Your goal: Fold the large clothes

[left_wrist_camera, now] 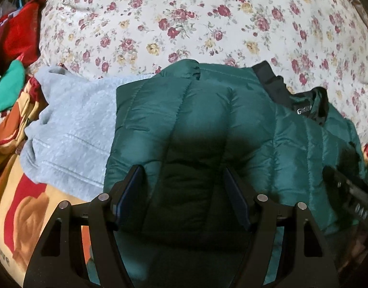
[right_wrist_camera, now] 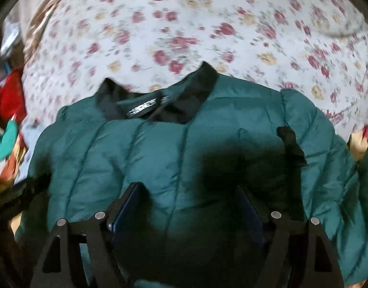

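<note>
A dark green quilted puffer jacket (left_wrist_camera: 208, 120) with a black collar (left_wrist_camera: 311, 105) lies on a floral bed sheet (left_wrist_camera: 184, 24). My left gripper (left_wrist_camera: 182, 175) is open, its fingers spread just above the jacket's left part, holding nothing. In the right wrist view the same jacket (right_wrist_camera: 140, 148) fills the lower half, its collar and label (right_wrist_camera: 145, 106) toward the far side. My right gripper (right_wrist_camera: 191, 192) is open and empty above the jacket's middle. The right gripper's body (left_wrist_camera: 349, 192) shows at the right edge of the left wrist view.
A light grey fleece garment (left_wrist_camera: 71, 124) lies left of the jacket, partly under it. Red (left_wrist_camera: 18, 33) and green (left_wrist_camera: 6, 86) clothes are piled at the far left. A patterned orange-red blanket (left_wrist_camera: 23, 211) lies at the near left. The floral sheet (right_wrist_camera: 184, 24) stretches beyond the jacket.
</note>
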`<state>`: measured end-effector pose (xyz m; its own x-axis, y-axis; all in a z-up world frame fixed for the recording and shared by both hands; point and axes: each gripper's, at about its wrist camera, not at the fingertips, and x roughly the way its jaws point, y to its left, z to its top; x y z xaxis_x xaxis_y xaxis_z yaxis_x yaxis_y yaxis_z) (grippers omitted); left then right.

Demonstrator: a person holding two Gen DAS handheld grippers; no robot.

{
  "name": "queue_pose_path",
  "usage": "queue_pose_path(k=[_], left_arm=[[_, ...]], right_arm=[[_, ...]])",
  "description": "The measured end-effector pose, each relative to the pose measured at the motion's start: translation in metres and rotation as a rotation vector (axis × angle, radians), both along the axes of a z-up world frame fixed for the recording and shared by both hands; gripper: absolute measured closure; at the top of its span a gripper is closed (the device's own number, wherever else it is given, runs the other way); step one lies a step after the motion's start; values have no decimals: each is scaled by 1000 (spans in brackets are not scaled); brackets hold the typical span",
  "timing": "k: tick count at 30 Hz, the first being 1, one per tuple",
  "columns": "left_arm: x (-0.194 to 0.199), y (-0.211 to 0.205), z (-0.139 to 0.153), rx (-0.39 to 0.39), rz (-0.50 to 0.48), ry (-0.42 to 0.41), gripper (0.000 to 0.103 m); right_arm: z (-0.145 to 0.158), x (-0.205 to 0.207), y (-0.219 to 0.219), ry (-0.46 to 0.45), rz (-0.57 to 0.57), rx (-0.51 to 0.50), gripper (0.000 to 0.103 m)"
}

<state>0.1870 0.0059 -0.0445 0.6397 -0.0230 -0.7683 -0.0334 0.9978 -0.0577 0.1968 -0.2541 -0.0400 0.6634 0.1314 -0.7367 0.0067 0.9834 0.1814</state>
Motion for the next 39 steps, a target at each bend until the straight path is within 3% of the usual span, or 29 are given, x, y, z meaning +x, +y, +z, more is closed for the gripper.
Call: queue_pose_path(k=[2, 6, 13, 16, 21, 28, 32, 39], left_arm=[[2, -3, -4, 15, -8, 0, 25], [4, -4, -7, 19, -7, 5, 23], [2, -8, -12, 40, -11, -5, 18], [3, -9, -14, 50, -7, 1, 10], [2, -12, -18, 66, -10, -3, 9], [1, -12, -19, 75, -12, -5, 8], [2, -13, -19, 77, -16, -1, 2], [-1, -15, -19, 96, -16, -5, 1]], right_arm=[[-6, 9, 0, 10, -5, -11, 25], [0, 10, 1, 14, -2, -19, 25], [20, -34, -6, -5, 25, 11, 25], [13, -47, -16, 9, -2, -12, 25], [-12, -41, -26, 77, -13, 33, 24], [-2, -51, -22, 75, -13, 13, 24], [8, -64, -18, 30, -11, -2, 25], [-16, -51, -15, 105, -11, -23, 23]])
